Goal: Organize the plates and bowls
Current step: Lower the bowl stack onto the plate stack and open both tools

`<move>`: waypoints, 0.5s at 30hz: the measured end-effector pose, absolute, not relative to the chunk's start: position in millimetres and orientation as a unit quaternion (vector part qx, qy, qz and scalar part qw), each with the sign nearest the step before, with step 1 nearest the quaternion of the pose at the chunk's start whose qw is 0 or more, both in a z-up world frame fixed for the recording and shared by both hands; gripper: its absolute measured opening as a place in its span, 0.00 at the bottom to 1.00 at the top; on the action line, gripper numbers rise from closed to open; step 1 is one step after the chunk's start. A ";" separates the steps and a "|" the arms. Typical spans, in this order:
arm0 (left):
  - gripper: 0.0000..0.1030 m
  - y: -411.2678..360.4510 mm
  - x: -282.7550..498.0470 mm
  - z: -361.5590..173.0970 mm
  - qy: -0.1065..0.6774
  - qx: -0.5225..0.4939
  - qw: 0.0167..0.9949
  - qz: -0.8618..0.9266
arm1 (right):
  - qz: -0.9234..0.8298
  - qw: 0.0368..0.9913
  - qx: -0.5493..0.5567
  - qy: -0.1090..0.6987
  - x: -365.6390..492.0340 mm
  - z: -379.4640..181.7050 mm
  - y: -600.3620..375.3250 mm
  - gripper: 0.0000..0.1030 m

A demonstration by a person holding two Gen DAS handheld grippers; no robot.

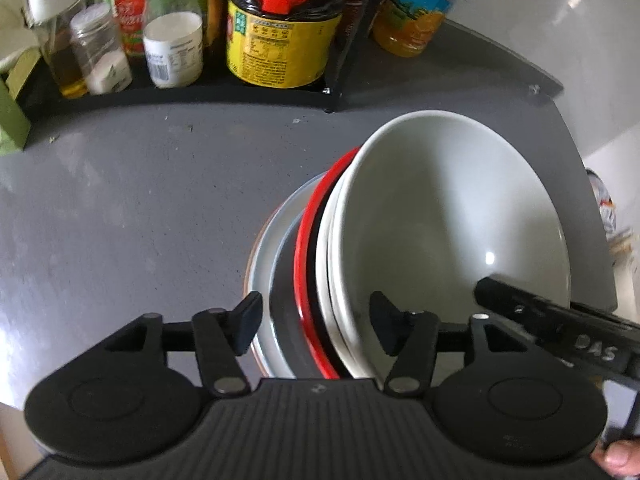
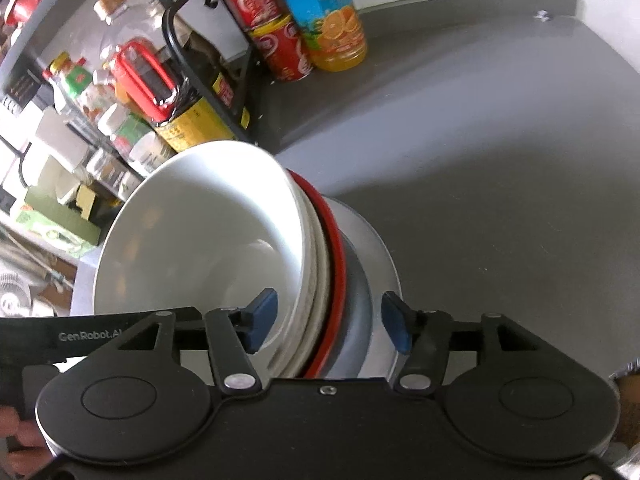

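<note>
Your left tongs (image 1: 316, 328) and right tongs (image 2: 326, 328) both gape apart, straddling one stack on the grey worktop (image 1: 140, 220): two glossy white bowls (image 1: 448, 216), one red-rimmed dish (image 1: 304, 240), one pale plate (image 1: 268, 248) underneath.

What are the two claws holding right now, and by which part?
Both straddle the stacked bowls and plates at its near rims: left claw, right claw. Both look open, with gaps at the pads; no firm hold shows.

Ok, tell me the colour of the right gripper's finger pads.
Blue pads, clearest in the right wrist view.
</note>
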State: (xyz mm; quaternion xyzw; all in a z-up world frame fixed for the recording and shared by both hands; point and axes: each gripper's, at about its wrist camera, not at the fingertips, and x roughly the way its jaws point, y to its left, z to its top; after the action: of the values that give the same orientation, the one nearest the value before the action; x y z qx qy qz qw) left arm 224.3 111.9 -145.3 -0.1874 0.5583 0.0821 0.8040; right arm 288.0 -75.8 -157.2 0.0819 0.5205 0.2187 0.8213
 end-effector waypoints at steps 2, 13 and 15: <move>0.62 111.4 225.5 -143.9 0.555 -0.181 0.809 0.071 | 0.216 0.825 0.089 0.514 283.5 -154.9 -80.3 0.66; 0.71 99.9 212.7 -129.2 0.534 -0.190 0.820 0.083 | 0.200 0.847 0.104 0.482 264.2 -140.5 -113.5 0.84; 0.72 96.1 208.8 -125.2 0.528 -0.187 0.824 0.084 | 0.204 0.852 0.107 0.471 258.0 -136.9 -122.7 0.88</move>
State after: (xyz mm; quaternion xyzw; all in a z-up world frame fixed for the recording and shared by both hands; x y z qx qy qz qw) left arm 208.8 96.1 -125.2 -0.1867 0.5282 0.0836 0.8241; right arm 258.0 -122.7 -136.9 0.1074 0.4708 0.2036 0.8517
